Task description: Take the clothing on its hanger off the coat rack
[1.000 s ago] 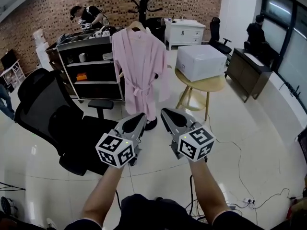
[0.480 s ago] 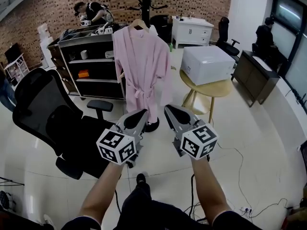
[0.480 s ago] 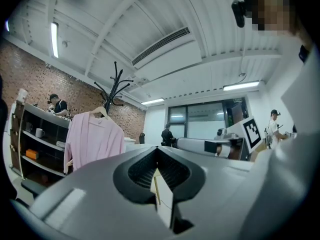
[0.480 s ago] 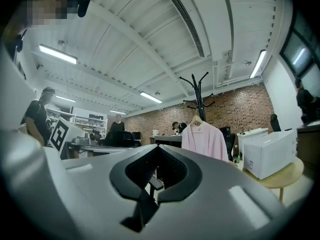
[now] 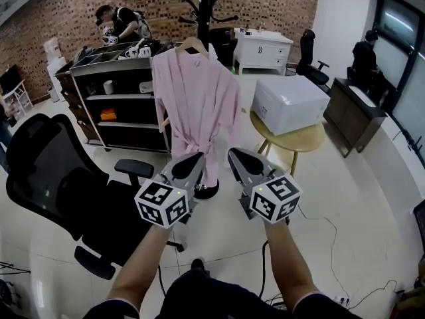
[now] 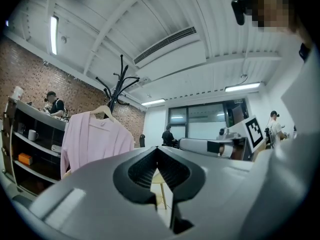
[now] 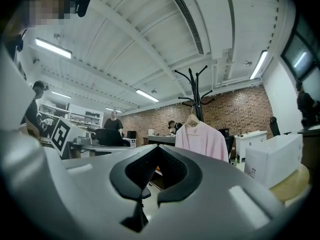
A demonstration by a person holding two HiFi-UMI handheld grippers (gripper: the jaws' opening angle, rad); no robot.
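Robe [image 5: 198, 105] on hanger [image 5: 191, 43]: hangs from coat rack [image 5: 204, 5], 12 o'clock, well apart | left hand-held gripper [image 5: 194, 159], right hand-held gripper [image 5: 235, 155]: pinched closed, empty | risk: tugging fabric could slide robe off hanger.

You face the coat rack [image 5: 204, 18], and the robe [image 5: 197, 105] hangs on its hanger [image 5: 191, 44] on the rack's near side. Left of the rack stands a shelf unit [image 5: 119, 105], with an office chair [image 5: 60, 191] nearer you. Right of the rack, a box [image 5: 289, 104] sits on the counter [image 5: 299, 138]. A cabinet [image 5: 264, 48] stands behind the rack. Your left hand-held gripper [image 5: 196, 158] and right hand-held gripper [image 5: 234, 154] are side by side before it.
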